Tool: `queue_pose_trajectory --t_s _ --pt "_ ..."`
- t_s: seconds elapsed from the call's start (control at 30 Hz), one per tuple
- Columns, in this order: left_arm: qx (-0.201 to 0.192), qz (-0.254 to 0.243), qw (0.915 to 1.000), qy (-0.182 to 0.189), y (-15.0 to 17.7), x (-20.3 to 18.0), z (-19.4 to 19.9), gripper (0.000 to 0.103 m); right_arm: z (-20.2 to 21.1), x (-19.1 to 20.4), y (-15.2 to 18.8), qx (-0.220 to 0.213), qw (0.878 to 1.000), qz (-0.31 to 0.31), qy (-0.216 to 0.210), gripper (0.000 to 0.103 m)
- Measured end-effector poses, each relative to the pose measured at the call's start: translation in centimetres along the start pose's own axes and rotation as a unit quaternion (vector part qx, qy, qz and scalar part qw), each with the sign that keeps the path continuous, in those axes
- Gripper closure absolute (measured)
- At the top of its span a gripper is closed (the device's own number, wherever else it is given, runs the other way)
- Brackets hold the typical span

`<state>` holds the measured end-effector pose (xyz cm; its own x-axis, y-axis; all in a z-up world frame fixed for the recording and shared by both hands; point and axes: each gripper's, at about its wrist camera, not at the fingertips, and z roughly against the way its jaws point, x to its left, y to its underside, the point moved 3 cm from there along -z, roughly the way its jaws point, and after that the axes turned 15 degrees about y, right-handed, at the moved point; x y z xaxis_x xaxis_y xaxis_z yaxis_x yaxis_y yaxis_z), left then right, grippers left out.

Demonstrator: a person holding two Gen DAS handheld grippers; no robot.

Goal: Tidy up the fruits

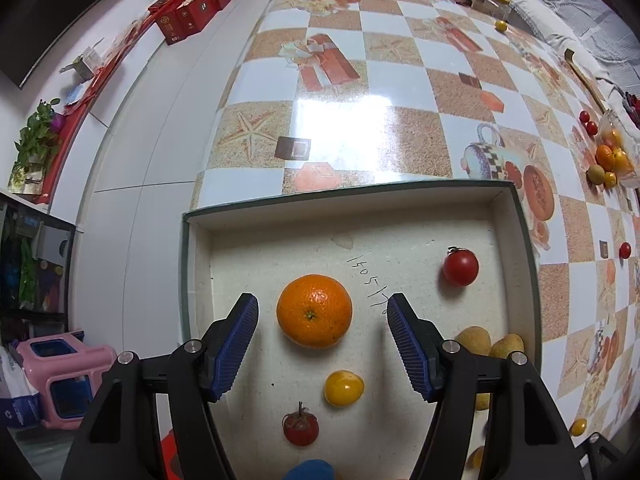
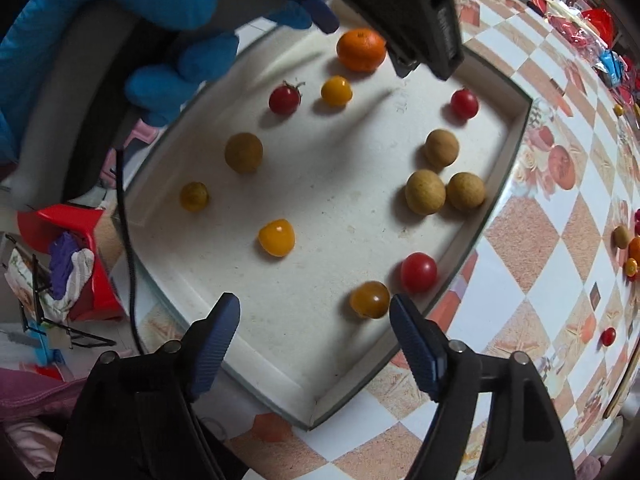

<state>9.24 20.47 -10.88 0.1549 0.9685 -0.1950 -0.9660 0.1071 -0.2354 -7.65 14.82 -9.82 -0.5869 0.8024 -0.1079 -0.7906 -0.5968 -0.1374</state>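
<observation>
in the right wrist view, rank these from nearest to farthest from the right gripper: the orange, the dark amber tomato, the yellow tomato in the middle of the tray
From the right gripper:
1. dark amber tomato, just ahead, by the gripper's right-hand finger.
2. yellow tomato, mid-tray, slightly left.
3. orange, at the tray's far end, under the other gripper.

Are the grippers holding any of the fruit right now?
No, nothing is held. The left gripper is open, with the orange lying loose between its pads in the box. The right gripper is open and empty too.

fruits [image 2: 276,237] in tray [image 2: 516,136], tray on table [image 1: 360,80]
</observation>
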Motion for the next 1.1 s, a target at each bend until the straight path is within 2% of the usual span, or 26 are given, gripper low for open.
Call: queue_pose_trajectory --t_s 0.03,0.07,0.17,0.4,0.6,0.87,0.93,1.1 --pt "-0.002 0.002 1.0000 0.001 0.0 0.0 0.2 0.004 0.2 -0.1 0.0 -0.001 1.000 -0.002 0.001 0.018" --pt "-0.010 0.006 0.9999 0.003 0.0 0.0 0.6 0.000 0.4 -0.3 0.0 -0.002 1.000 -0.006 0.001 0.017" --pt "-0.023 0.007 0.9997 0.008 0.1 -0.1 1.8 0.000 1.3 -1.3 -0.5 -0.007 1.000 -0.027 0.000 0.014" --pt "-0.025 0.019 0.9995 0.009 1.5 0.0 3.8 0.000 3.2 -5.5 -0.4 0.006 0.997 -0.073 -0.005 0.014" --pt "-0.060 0.024 0.9976 -0.025 3.4 0.1 7.9 0.000 5.1 -6.6 -0.1 0.013 0.995 -0.097 -0.003 0.014" --pt "-0.031 0.043 0.9982 -0.028 7.5 0.1 11.1 0.000 7.1 -7.9 0.5 0.023 0.992 -0.119 0.032 0.014" --pt "-0.028 0.039 0.9987 -0.019 8.7 -0.4 12.1 0.000 8.0 -8.7 0.1 0.020 0.991 -0.130 0.037 0.014" --pt "-0.020 0.029 0.9989 -0.029 10.9 -1.8 13.3 0.000 9.9 -9.4 -1.5 0.004 0.992 -0.123 0.040 0.014"
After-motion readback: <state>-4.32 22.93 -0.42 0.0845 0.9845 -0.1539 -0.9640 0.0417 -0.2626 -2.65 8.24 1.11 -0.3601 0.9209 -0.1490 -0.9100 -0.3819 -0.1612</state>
